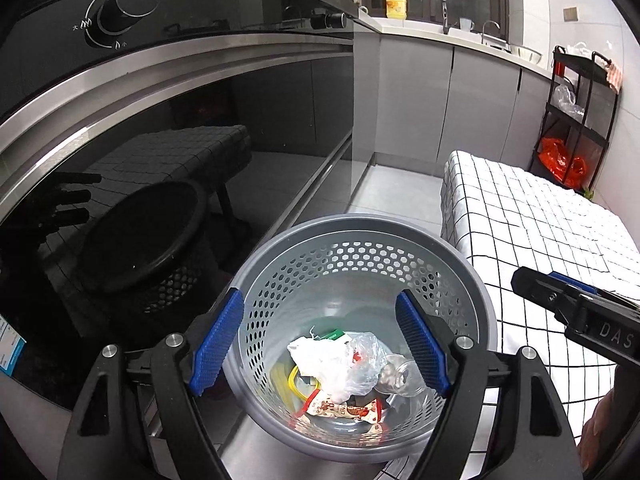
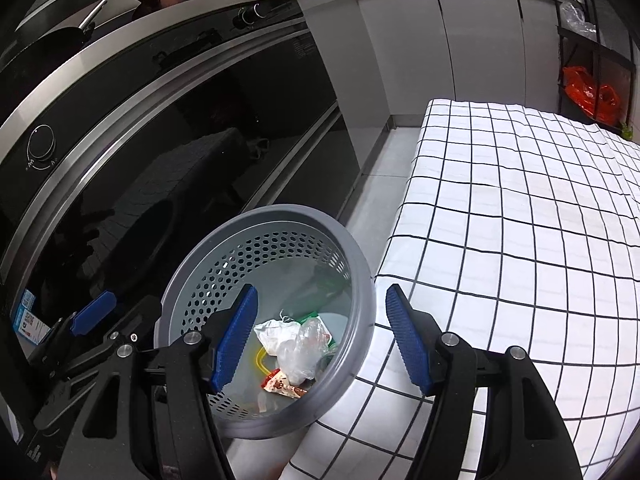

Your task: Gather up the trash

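Observation:
A grey perforated waste basket (image 1: 360,236) stands on the floor between the oven front and the checked table; it also shows in the right wrist view (image 2: 362,300). Inside lie a crumpled clear plastic bag (image 1: 344,364), a red snack wrapper (image 1: 344,408), a clear bottle (image 1: 400,378) and a yellow band. My left gripper (image 1: 320,344) is open and empty, hovering over the basket. My right gripper (image 2: 320,340) is open and empty, above the basket's right rim. The right gripper also shows in the left wrist view (image 1: 576,304).
A black glass oven front (image 1: 160,160) with knobs is to the left. A table with a white checked cloth (image 2: 520,220) is to the right. Grey cabinets (image 1: 440,100) and a black rack (image 1: 576,120) holding an orange bag stand at the back.

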The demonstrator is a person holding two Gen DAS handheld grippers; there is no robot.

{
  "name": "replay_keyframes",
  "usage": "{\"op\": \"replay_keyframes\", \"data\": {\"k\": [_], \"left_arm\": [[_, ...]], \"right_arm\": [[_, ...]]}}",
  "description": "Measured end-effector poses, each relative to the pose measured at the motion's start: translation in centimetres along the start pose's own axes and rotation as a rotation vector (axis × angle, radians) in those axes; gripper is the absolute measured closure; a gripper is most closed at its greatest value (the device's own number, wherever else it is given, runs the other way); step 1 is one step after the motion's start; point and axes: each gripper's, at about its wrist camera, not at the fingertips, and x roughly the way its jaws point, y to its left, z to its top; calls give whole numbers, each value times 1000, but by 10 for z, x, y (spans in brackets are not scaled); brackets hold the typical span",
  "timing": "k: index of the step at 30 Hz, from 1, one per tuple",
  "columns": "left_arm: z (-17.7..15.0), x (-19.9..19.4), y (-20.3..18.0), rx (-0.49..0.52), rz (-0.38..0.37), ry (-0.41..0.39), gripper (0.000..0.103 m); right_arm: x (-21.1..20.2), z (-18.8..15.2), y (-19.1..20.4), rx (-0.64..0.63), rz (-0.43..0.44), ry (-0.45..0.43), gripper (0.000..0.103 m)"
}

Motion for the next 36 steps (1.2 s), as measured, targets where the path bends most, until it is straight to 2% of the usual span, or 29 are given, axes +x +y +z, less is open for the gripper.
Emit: {"op": "replay_keyframes", "data": {"k": [18,20,36], "left_arm": [[0,-5,0,-3,-4,-25,16],[1,-6,0,-3,0,-25,13],[2,-6,2,-17,11,-31,7]], "right_arm": [[-13,-10,8,-35,-49,-29,38],[-14,-10,9,-36,-53,-35,38],[-21,-10,16,-76,-77,-57,34]]}}
